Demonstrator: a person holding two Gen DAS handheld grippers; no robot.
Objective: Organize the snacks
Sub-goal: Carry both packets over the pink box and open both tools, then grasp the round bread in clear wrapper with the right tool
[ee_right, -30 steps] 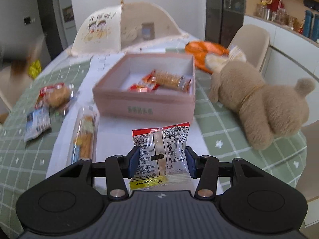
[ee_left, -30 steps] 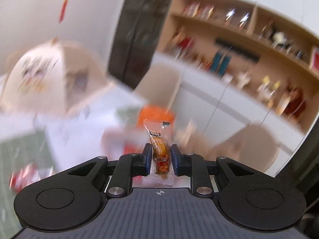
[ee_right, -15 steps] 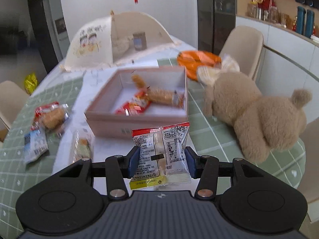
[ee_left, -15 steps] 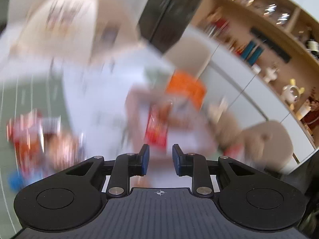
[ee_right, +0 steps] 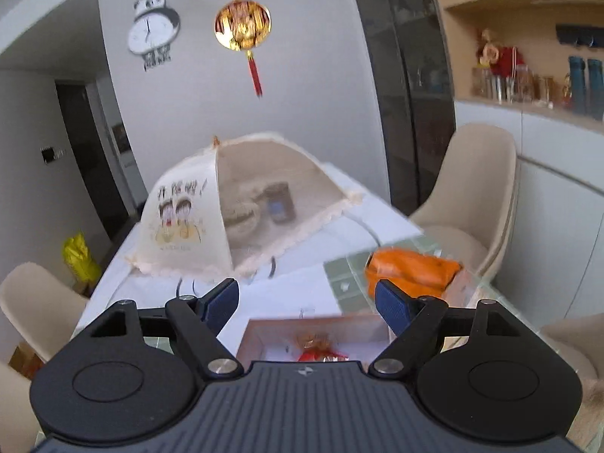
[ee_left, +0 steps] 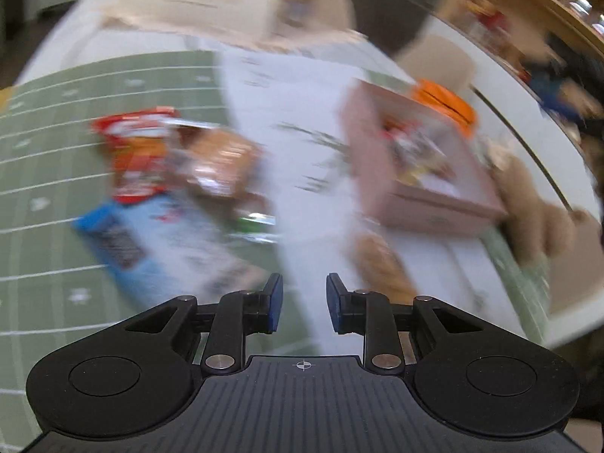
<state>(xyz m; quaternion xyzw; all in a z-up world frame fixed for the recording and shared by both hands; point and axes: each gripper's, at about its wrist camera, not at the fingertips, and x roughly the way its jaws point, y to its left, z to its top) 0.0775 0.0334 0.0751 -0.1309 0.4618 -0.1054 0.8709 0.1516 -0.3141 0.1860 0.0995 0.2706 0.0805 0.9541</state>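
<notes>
Since the left wrist view is smeared by blur, little in it is sharp, but the left claw (ee_left: 300, 302) shows plainly at the lower middle: its blue pads stand a narrow gap apart with nothing between them. Beyond it, left of centre, loose snack packets (ee_left: 158, 173) lie in a heap on the green-checked worktop (ee_left: 45, 264), a red one, a brownish one and a blue one, overlapping as far as I can tell. One more long packet (ee_left: 381, 264) lies just right of the claw's tips, on the white runner. The pink box (ee_left: 422, 196) sits right of centre with snacks already inside. The risk here, I judge, is a hasty descent onto an overlapping pile: the narrow gap may be too tight to straddle a packet, so the pads could push it along the cloth, or pinch two wrappers at once.

In the right wrist view the right claw (ee_right: 307, 307) stands wide apart and empty, its jaws having just been opening, with nothing between them now. The pink box (ee_right: 321, 336) lies low in the frame, directly under the pads, with a red-wrapped snack (ee_right: 319, 351) showing inside. Most of the box is hidden by the claw's body, so whether a released packet landed cleanly inside I cannot tell. A mesh food cover (ee_right: 234, 219) stands beyond at centre and an orange bag (ee_right: 411, 271) at right, near the box; a careless swing back could clip the box wall and shift it
</notes>
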